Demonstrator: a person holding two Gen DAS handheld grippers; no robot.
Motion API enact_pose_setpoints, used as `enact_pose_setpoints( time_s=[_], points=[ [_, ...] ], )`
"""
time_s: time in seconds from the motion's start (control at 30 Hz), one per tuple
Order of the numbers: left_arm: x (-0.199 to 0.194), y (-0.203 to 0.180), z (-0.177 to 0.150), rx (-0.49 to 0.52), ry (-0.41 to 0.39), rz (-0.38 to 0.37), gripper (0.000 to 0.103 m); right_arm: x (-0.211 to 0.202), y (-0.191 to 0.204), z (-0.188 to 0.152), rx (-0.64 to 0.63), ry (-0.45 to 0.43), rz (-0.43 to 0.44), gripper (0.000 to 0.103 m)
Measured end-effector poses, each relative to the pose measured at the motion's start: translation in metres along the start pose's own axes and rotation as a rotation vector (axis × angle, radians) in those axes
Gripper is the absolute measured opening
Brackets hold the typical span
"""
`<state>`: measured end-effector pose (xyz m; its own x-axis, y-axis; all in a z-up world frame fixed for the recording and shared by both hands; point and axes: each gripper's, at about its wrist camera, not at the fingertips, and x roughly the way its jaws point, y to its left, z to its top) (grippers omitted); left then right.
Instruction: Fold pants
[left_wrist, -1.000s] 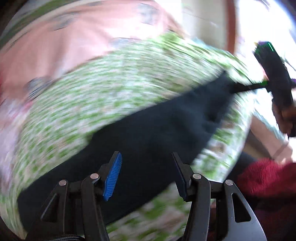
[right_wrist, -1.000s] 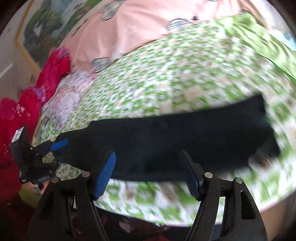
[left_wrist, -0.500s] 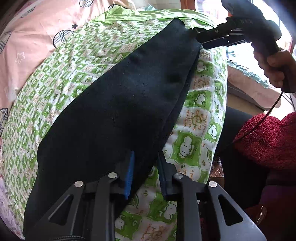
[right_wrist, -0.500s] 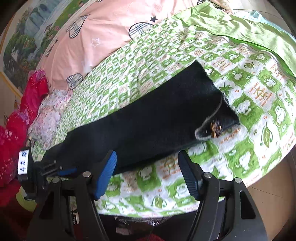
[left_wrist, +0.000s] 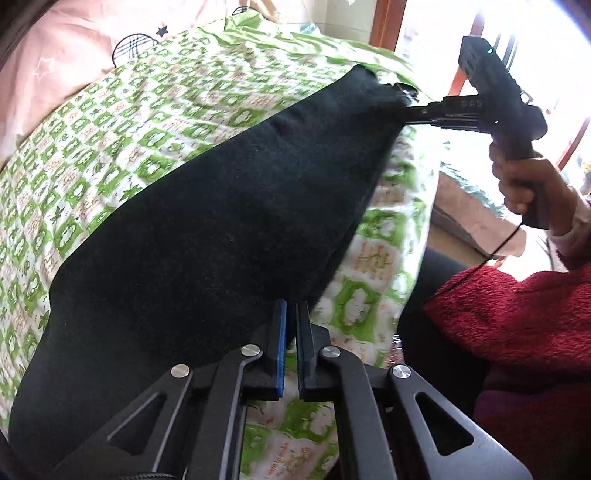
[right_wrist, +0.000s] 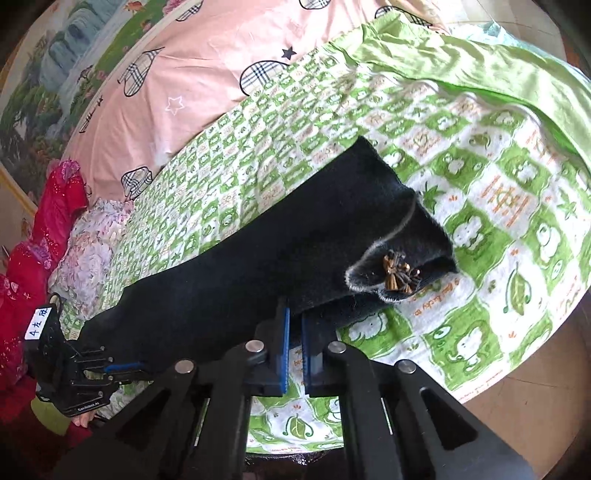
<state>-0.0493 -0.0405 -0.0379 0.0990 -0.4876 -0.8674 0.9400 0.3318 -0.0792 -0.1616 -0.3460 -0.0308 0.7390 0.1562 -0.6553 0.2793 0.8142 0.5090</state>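
The black pants (right_wrist: 236, 280) lie lengthwise across the green frog-print quilt (right_wrist: 480, 177), already doubled leg on leg by the look of the long, narrow shape, with the waist end and its small brown bow (right_wrist: 400, 275) toward the right and the cuffs toward the left. The left gripper (left_wrist: 290, 321) has its blue-padded jaws pinched together on the near edge of the cloth at the cuff end, and the right gripper (right_wrist: 293, 328) is likewise clamped on the near edge just short of the waistband; in the left wrist view the right gripper's jaws reach into the far right corner of the fabric. So both ends appear to be gripped, and the step in hand seems to be raising one end to carry it over the other. To do it well, both grips should hold every layer at the edge, since a pinch that catches only the top leg would let the lower one drag and skew. A slight pull apart would take the sag out of the middle before lifting. The moving end should travel low and straight along the length of the pants, landing with its edges square over the other end. The quilt is soft and wrinkled, so it may bunch; the jaws should stay clear of it when closing or setting down.
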Motion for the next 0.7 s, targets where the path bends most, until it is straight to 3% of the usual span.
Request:
enact_pose_setpoints(
  time_s=[0.1,0.23,0.27,0.37,0.4,0.47,0.53,0.6,0.7],
  points=[
    [0.007,-0.003,-0.002,-0.004,0.018,-0.056,0.002,0.010,-0.003,-0.003,-0.001,0.035,-0.020,0.006],
    [0.020,-0.004,-0.003,0.000,0.068,-0.045,0.003,0.012,-0.009,-0.005,0.038,0.061,0.000,0.010],
    [0.017,-0.006,-0.001,0.004,0.062,-0.051,0.003,0.009,-0.010,-0.005,0.045,0.065,0.000,0.017],
    [0.005,-0.011,0.019,0.042,0.031,-0.051,0.010,-0.002,-0.013,-0.008,0.073,0.039,0.001,0.057],
    [0.004,-0.010,0.028,0.046,0.023,-0.057,0.016,-0.005,-0.014,-0.010,0.073,0.023,0.004,0.060],
    [0.006,-0.006,0.054,0.045,0.001,-0.056,0.022,-0.005,-0.016,-0.010,0.069,0.008,0.001,0.060],
    [0.014,-0.001,0.083,0.044,-0.012,-0.049,0.041,-0.001,-0.023,-0.009,0.106,0.005,0.012,0.060],
    [0.027,0.002,0.108,0.035,-0.009,-0.065,0.051,0.002,-0.029,-0.008,0.144,-0.005,0.035,0.060],
    [0.053,0.002,0.149,0.027,0.024,-0.140,0.057,0.002,-0.033,-0.006,0.161,-0.037,0.045,0.060]
  ],
)
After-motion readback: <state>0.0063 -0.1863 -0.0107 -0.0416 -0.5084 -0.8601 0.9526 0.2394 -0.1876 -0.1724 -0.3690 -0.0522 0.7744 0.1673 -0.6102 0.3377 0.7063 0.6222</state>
